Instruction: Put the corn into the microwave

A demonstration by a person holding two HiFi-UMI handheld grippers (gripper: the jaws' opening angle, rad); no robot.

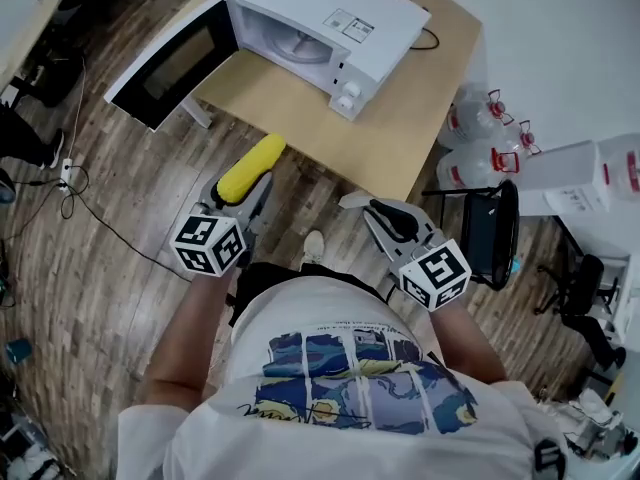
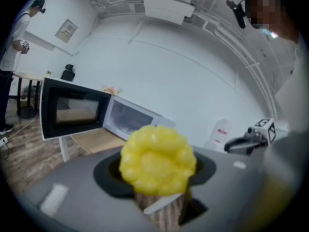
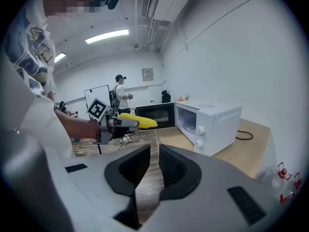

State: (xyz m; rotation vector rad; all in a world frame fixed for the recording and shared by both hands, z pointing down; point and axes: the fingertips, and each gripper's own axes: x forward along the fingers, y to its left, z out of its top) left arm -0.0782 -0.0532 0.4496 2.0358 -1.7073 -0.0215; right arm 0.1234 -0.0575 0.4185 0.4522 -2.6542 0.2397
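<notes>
With our left hand-held gripper (image 1: 243,194) clamped on the corn (image 1: 253,167) and our right hand-held gripper (image 1: 368,208) closed and empty, we steer it tip-first into the open microwave (image 1: 335,30).

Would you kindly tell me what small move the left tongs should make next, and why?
Probably carry the left tongs forward toward the open cavity of the microwave. They are clamped on the corn, which hangs over the floor short of the table, and the door stands wide open, so only the approach seems left.
</notes>
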